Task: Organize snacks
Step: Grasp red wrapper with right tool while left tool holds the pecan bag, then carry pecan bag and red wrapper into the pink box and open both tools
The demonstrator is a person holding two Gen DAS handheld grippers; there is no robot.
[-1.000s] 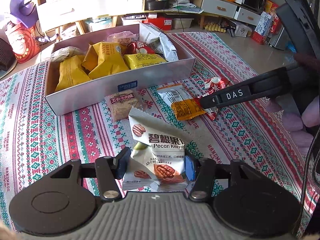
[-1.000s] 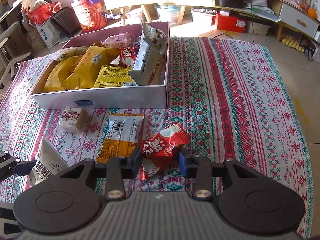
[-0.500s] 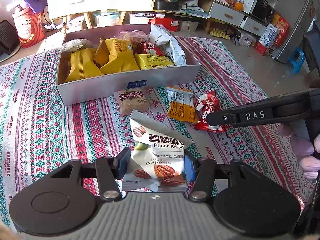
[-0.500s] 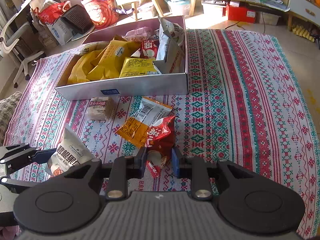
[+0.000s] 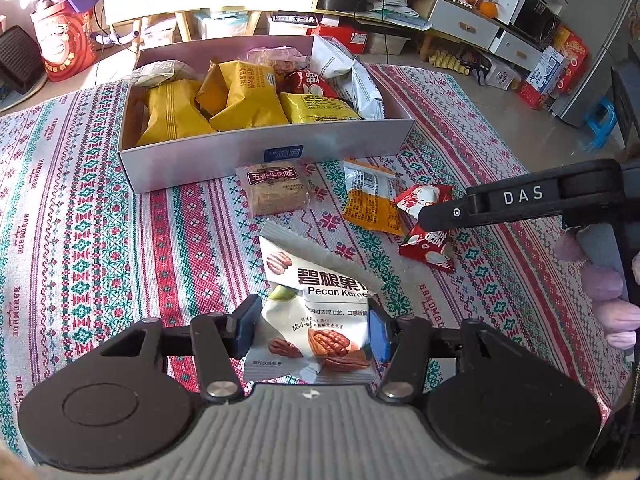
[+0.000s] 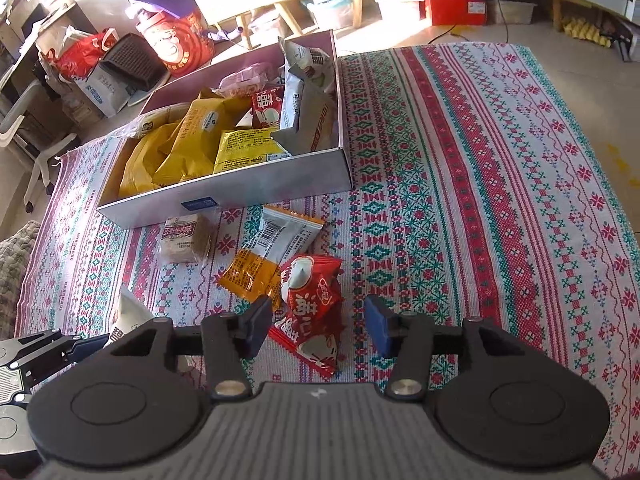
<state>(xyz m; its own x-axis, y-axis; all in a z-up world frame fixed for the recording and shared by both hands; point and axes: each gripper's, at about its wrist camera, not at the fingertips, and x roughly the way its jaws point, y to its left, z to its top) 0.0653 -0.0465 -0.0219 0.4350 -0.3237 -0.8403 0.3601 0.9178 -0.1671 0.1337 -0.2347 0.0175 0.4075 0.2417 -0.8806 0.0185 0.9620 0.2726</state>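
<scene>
My left gripper (image 5: 314, 332) is shut on a white pecan kernel bag (image 5: 320, 300), both pads pressed against its sides. My right gripper (image 6: 316, 328) hovers over a red snack packet (image 6: 312, 300) lying on the cloth. Its jaws are opening, and the packet sits between the pads with a gap on each side. From the left wrist view, one right finger (image 5: 520, 200) reaches over that red packet (image 5: 428, 244). A grey box (image 5: 240, 152) behind holds several yellow, red and white packets.
An orange-and-white packet (image 6: 276, 252) and a brown cake packet (image 6: 186, 238) lie on the patterned cloth (image 6: 480, 200) between the box (image 6: 260, 192) and my grippers. A gloved hand (image 5: 600, 288) holds the right gripper. Cabinets, bags and boxes stand on the floor beyond.
The right gripper's jaws, closed on the red packet half a second ago, now stand apart and the packet rests on the cloth. The left gripper keeps its hold on the pecan bag.
</scene>
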